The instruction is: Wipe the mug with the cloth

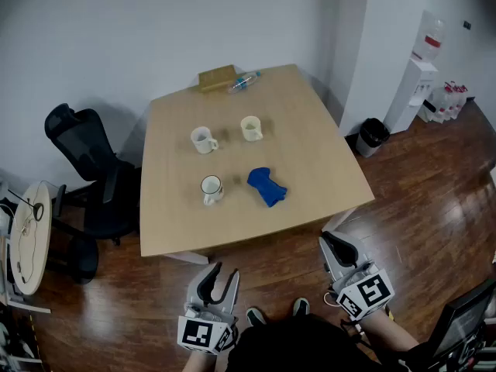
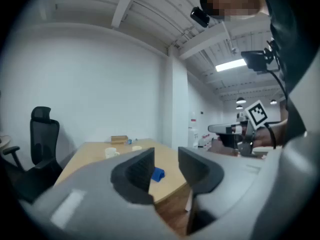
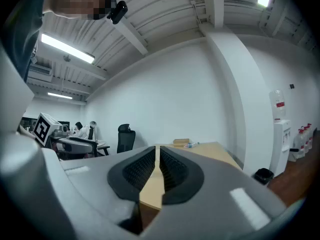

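Both grippers are held short of the table [image 1: 333,157], over the floor at its near edge; neither touches anything.

Left gripper [image 1: 221,277]: jaws stand apart with nothing between them. Its own view shows only the distant tabletop through the gap.

Right gripper [image 1: 335,243]: jaws drawn together, a hairline slit between the pads, nothing held.

The cloth [image 1: 266,186], blue and bunched, lies on the near half of the table, right of centre. Its long axis runs diagonally, from the far left end to the near right end. The near mug [image 1: 211,189] stands upright just left of it, apart from it, and almost straight ahead of the left gripper. Two further mugs [image 1: 227,134] stand farther back; which mug is meant cannot be settled from these views.

Finding: the cloth lies forward of both grippers, ahead and to the right of the left one, ahead and to the left of the right one. The right gripper appears slightly the nearer. That would pair it with the cloth and the left gripper with the near mug, but the right jaws must part before any pickup. Wiping has not begun.
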### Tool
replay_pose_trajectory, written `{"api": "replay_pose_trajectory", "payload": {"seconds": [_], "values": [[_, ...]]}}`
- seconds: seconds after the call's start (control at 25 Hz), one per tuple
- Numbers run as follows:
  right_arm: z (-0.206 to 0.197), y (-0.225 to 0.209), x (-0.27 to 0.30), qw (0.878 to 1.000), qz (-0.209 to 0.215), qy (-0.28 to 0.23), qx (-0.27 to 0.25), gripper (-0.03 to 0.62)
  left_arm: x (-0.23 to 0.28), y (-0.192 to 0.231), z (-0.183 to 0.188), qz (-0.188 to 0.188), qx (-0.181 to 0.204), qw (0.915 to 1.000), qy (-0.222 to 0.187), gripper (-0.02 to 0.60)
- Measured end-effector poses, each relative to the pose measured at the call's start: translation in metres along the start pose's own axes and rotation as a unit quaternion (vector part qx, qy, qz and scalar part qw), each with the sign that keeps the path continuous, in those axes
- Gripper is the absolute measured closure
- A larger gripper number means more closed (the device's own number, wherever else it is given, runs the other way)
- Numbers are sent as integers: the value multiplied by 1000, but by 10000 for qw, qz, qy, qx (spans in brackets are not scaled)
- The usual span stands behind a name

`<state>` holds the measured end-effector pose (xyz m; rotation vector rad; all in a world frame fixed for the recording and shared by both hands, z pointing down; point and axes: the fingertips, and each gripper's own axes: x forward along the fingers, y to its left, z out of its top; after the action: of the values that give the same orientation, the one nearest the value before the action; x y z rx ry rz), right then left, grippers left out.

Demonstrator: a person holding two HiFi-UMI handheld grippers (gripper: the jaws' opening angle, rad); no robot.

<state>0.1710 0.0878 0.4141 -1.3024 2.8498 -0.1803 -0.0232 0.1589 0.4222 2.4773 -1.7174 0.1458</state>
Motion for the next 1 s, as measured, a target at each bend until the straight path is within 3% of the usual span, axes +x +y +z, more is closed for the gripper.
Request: {"api": "replay_pose_trajectory", "payload": {"seconds": [0.28, 0.44, 0.64, 1.0], "values": [[-14, -36, 6, 9994, 196, 283, -2, 528, 37, 25, -26, 356, 201, 9985, 366, 433], [-24, -47, 21, 9986, 268, 453, -20, 528, 63, 68, -57, 625, 292, 9935, 902, 433], [-35, -56, 61, 9976, 151, 658, -140, 525, 100, 132, -88, 822, 69, 9882, 1287, 431], [-39, -58, 162, 9927, -354, 1130, -208, 507, 136, 202, -115, 486, -291, 9874, 1474, 431]]}}
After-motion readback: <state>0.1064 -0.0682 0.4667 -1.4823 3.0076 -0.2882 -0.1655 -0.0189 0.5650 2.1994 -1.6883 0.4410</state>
